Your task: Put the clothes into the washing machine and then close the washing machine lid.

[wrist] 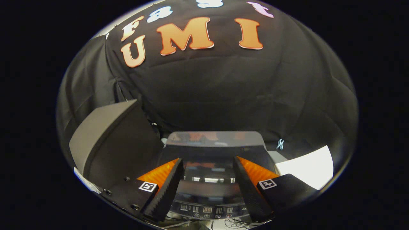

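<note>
Jaws (207, 174) spread wide and released, gripping nothing, as I hover over the washing machine (211, 191), its glossy closed lid (215, 139) just beyond my fingertips.

Dim booth, sharp at centre but bent by fisheye toward the rim, with glare on the glossy washing machine lid (216, 139) and one bright white patch (306, 169) beside it.

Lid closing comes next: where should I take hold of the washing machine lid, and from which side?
Take the lid by its free upper edge, mid-width, coming from the front over the control panel. It seems to stand raised beyond the open gripper, a thin glossy panel, so the fingers should straddle that edge.
</note>
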Tool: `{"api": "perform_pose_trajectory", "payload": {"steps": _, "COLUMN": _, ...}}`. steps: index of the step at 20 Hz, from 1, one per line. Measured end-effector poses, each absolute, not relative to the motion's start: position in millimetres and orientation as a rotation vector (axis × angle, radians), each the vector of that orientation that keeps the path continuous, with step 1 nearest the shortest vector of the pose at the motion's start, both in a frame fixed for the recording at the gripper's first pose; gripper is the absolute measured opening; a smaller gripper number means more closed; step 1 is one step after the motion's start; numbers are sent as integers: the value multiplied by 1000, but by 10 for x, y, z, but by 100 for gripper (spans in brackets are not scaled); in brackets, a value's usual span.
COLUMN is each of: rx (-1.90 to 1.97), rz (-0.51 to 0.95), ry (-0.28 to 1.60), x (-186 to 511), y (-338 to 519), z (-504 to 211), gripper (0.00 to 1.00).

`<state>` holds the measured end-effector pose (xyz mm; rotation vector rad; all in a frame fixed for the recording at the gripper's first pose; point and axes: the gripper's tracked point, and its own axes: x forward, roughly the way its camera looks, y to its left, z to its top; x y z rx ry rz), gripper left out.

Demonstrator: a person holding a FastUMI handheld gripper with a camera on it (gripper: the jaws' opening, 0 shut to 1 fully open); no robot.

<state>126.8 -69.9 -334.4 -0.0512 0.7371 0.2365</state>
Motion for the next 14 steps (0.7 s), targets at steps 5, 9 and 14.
{"api": "perform_pose_trajectory", "payload": {"steps": 5, "rx": -46, "rz": 204, "ry": 738, "x": 1151, "y": -771, "z": -3289, "gripper": 100}}
{"api": "perform_pose_trajectory", "payload": {"steps": 9, "rx": -46, "rz": 180, "ry": 713, "x": 1090, "y": -768, "z": -3153, "gripper": 100}}
{"api": "perform_pose_trajectory", "payload": {"steps": 14, "rx": -28, "rz": 141, "ry": 688, "x": 993, "y": -706, "z": -2993, "gripper": 100}}
